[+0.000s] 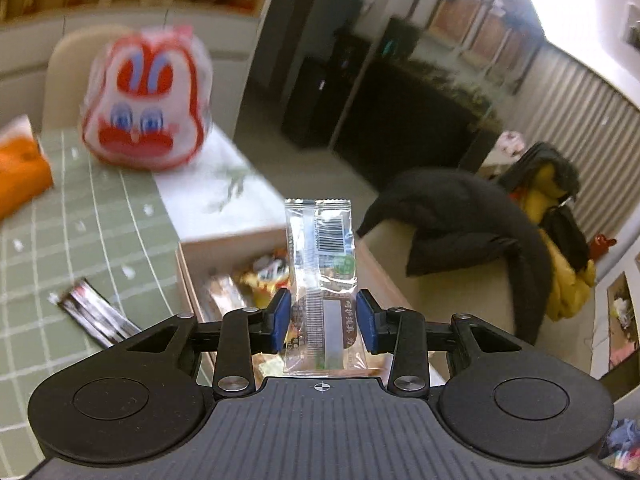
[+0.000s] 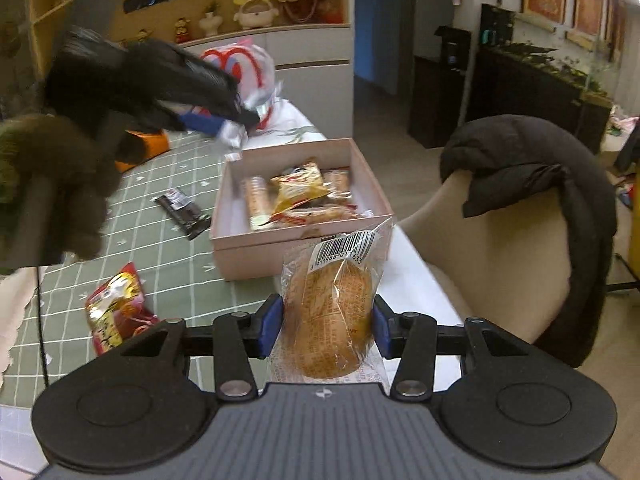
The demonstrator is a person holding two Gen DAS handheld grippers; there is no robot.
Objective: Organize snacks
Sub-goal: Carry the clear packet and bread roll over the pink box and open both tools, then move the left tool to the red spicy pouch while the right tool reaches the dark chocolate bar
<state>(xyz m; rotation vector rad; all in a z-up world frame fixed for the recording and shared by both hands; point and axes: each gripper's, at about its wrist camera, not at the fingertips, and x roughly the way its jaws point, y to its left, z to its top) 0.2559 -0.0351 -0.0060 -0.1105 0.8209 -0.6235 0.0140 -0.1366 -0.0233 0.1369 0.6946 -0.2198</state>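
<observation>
Both grippers carry snacks. We note the right gripper (image 2: 325, 326) pinching a wrapped round bun (image 2: 330, 316) above the near table edge, short of the pink box (image 2: 240, 256). We see the left gripper (image 1: 323, 320) clamped on a clear-wrapped bar (image 1: 322, 276), held upright over the box's snacks (image 2: 298, 196). On the green grid tablecloth (image 2: 176, 264) lie a dark packet (image 2: 182, 210) and a red-yellow packet (image 2: 116, 308).
</observation>
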